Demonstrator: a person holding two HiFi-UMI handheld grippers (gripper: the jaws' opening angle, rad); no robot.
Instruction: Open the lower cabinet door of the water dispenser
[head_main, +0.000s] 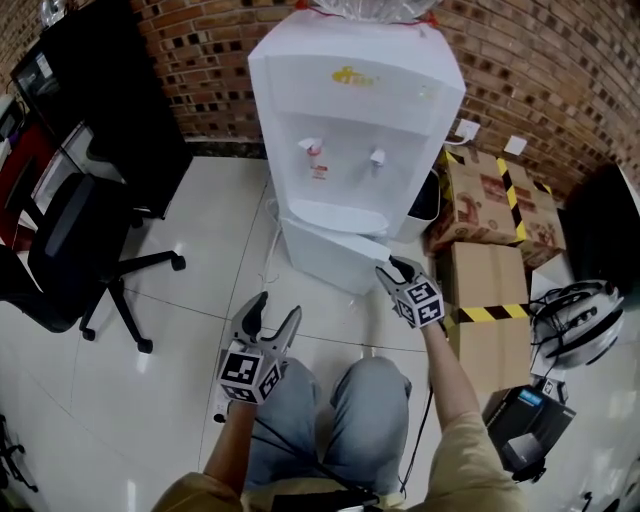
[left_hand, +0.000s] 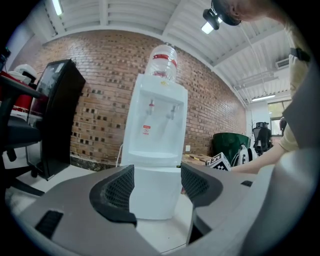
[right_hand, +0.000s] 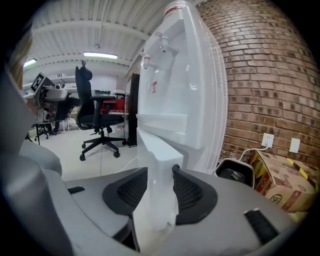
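Note:
The white water dispenser (head_main: 350, 110) stands against the brick wall, and its lower cabinet door (head_main: 330, 245) is swung a little way out from the body. My right gripper (head_main: 395, 268) is at the door's free right edge. In the right gripper view, the door's edge (right_hand: 157, 150) sits between the two pads of my right gripper (right_hand: 160, 185), which press on it from both sides. My left gripper (head_main: 277, 312) hangs open over the floor in front of the dispenser (left_hand: 157, 130), apart from it. Nothing lies between the fingers of my left gripper (left_hand: 157, 182).
Cardboard boxes (head_main: 490, 200) with yellow-black tape stand right of the dispenser, and a black bin (head_main: 425, 195) sits between them and it. A helmet (head_main: 575, 320) lies at the far right. An office chair (head_main: 70, 240) and a black cabinet (head_main: 90, 80) stand to the left. The person's knees (head_main: 330, 420) are below.

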